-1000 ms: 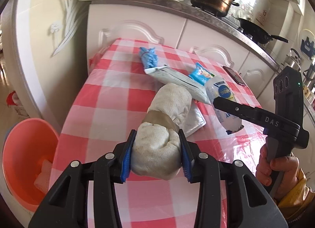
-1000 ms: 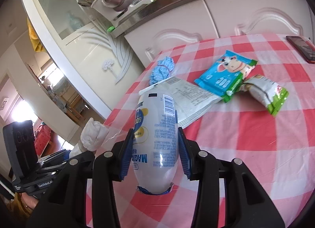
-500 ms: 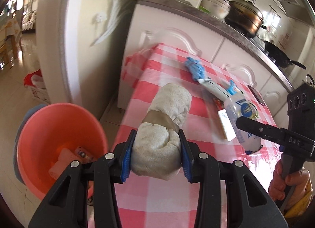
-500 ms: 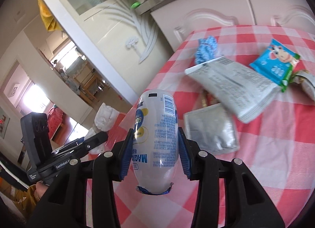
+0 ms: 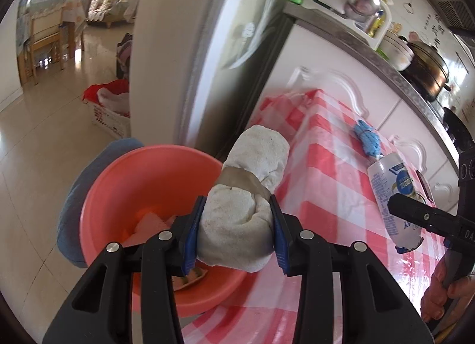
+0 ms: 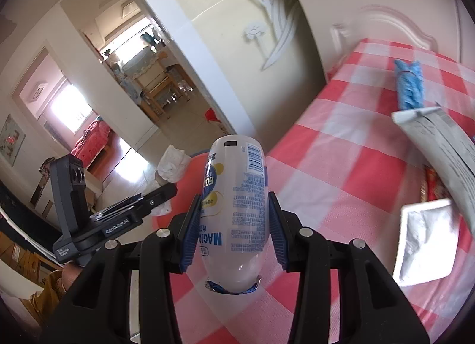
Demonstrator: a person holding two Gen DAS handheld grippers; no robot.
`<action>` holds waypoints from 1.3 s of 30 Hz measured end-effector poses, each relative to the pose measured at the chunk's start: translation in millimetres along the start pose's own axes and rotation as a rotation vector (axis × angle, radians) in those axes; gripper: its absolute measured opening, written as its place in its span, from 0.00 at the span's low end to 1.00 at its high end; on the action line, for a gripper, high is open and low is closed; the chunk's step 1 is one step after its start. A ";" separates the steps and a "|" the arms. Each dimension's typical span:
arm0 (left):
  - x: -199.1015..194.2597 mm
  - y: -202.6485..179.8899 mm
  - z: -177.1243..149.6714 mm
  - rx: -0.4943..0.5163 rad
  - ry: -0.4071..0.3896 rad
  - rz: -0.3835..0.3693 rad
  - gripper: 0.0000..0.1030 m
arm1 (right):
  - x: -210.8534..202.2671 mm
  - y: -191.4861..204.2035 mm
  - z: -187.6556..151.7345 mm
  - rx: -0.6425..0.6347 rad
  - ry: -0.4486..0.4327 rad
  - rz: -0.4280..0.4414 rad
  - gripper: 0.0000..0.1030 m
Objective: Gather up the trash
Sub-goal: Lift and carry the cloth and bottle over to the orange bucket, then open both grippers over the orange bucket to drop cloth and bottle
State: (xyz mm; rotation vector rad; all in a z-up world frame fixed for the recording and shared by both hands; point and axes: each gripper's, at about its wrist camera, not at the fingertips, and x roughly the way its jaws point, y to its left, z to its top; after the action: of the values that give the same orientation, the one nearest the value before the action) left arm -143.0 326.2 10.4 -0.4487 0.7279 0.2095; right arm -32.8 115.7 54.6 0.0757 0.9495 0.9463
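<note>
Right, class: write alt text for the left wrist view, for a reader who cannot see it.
The left gripper clamps a taped white cloth bundle above a pink bin beside a red-checked table. At right, the right gripper holds a white bottle.

I read "MAGIC" upside down on the white bottle (image 6: pixel 234 210), and "GenRobot.AI" on the left hand-held gripper (image 6: pixel 117 228). Other print too small.

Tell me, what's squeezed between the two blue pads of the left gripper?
A rolled-up white cloth bundle with a brown band, seen in the left wrist view, held above the pink bin.
</note>
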 end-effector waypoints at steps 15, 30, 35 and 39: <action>14.5 53.4 -12.1 -0.112 0.041 0.085 0.42 | 71.5 57.7 12.6 -0.136 0.133 0.040 0.43; 37.8 76.6 -29.2 -0.163 0.119 0.129 0.44 | 114.8 74.4 8.3 -0.174 0.207 0.013 0.47; 44.3 81.4 -33.7 -0.171 0.145 0.132 0.46 | 113.2 72.4 5.7 -0.163 0.197 0.008 0.55; 43.1 80.1 -32.9 -0.165 0.139 0.132 0.62 | 109.5 68.9 5.8 -0.138 0.177 0.006 0.63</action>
State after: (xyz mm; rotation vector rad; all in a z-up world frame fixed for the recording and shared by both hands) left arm -158.0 383.1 -66.3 -0.5765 0.8816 0.3670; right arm -48.7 238.4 16.4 -0.1240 1.0444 1.0338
